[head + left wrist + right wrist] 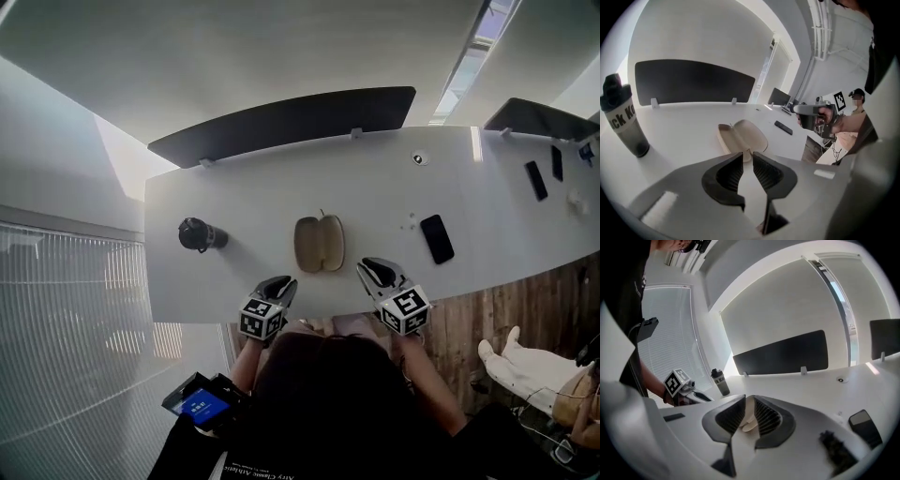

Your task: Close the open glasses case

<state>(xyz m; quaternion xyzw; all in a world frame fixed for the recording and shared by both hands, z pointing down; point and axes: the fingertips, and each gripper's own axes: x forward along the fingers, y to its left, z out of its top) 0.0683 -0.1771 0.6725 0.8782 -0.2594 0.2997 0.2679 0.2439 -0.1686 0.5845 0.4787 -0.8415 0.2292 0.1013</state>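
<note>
Glasses case (320, 244) lies open, flat, mid worktop (234, 187), just ahead of me. My left gripper (278, 284) & right gripper (375, 272) flank it, fingers narrow, nothing held, prob. ready to fold the halves shut.

— What does your glasses case (320, 244) look like?
— It's tan and oval, and it's wide open. Its two halves lie flat, side by side, with the hollow insides facing up.
— Where is it?
— On the white table (281, 178), right in front of you, close to your edge.
</note>
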